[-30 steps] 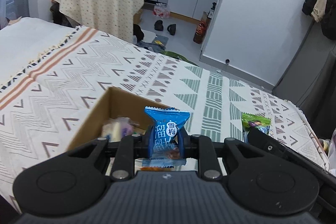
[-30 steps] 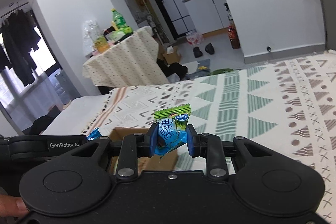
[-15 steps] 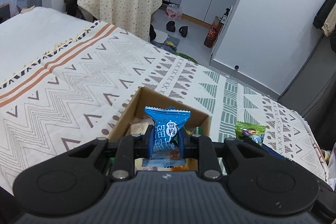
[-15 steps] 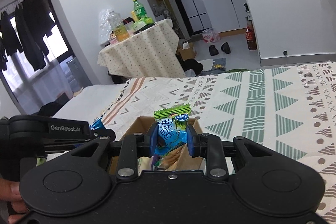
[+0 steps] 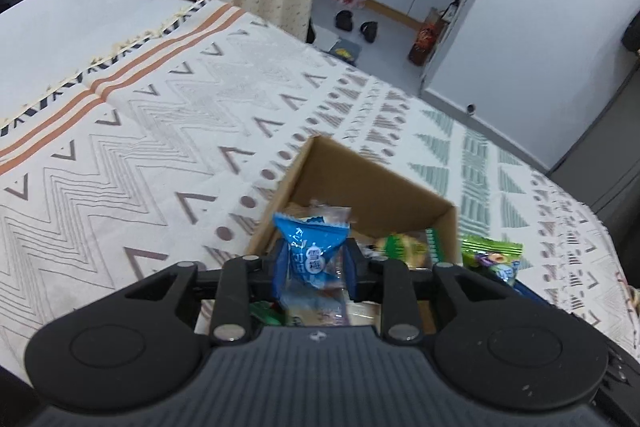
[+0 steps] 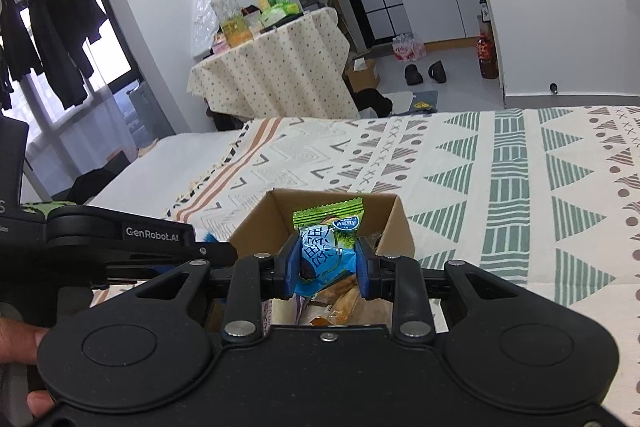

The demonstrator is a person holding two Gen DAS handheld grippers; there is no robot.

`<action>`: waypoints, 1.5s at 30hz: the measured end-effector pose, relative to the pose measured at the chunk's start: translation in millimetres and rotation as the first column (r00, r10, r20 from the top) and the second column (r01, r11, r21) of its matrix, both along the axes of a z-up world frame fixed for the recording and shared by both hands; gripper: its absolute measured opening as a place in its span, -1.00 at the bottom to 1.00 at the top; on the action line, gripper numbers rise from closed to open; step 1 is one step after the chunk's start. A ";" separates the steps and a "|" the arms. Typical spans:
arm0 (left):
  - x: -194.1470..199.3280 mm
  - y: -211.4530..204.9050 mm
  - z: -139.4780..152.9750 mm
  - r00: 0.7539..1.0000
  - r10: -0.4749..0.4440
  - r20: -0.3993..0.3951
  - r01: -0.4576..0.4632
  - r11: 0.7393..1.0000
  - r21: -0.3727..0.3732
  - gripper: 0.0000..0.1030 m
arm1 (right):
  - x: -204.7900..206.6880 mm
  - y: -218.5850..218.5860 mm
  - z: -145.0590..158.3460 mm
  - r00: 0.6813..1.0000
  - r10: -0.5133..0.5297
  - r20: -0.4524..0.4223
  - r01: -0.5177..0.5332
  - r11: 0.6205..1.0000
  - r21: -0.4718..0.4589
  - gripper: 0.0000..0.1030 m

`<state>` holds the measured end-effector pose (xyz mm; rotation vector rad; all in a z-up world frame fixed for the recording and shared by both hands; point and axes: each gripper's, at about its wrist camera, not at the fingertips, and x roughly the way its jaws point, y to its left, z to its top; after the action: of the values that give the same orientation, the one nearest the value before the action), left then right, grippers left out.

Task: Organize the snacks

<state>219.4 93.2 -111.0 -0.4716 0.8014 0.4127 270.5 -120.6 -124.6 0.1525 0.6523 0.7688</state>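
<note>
An open cardboard box (image 5: 372,183) (image 6: 394,213) with several wrapped snacks inside sits on the patterned bedspread. My left gripper (image 5: 314,265) is shut on a blue snack packet (image 5: 310,247), held over the box's near left corner. My right gripper (image 6: 328,265) is shut on a green-and-blue snack packet (image 6: 328,227), held above the box's near side. That green packet (image 5: 494,257) also shows in the left wrist view, at the box's right. The left gripper's black body (image 6: 132,239) appears at the left in the right wrist view.
The patterned bedspread (image 5: 160,131) (image 6: 520,167) spreads around the box. Beyond the bed stand a round table with a dotted cloth (image 6: 272,67) carrying bottles, shoes on the floor (image 6: 424,73), and white cabinets. A hand (image 6: 16,343) holds the left gripper.
Both grippers have moved forward and down over the box, each still holding its packet. The box now looks larger and closer, with its contents visible.
</note>
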 end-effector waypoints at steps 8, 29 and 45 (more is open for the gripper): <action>-1.4 20.5 -0.4 1.000 0.006 0.002 -0.006 0.999 -0.041 -0.19 | 5.7 22.7 -3.3 1.000 0.023 -0.021 -0.024 0.999 -0.029 -0.45; -40.5 3.5 32.1 0.995 -0.095 0.009 0.095 0.993 -0.074 0.71 | -37.1 -19.5 29.0 0.987 -0.145 -0.067 0.143 0.989 -0.038 -0.20; -78.4 -42.5 64.6 0.976 -0.218 -0.004 0.218 0.976 -0.002 0.86 | -91.1 -77.1 60.5 0.957 -0.287 -0.049 0.288 0.957 0.019 0.34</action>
<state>141.0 50.7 -46.4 -0.3792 0.8481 0.2097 179.4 -197.8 -64.1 0.2834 0.6463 0.4940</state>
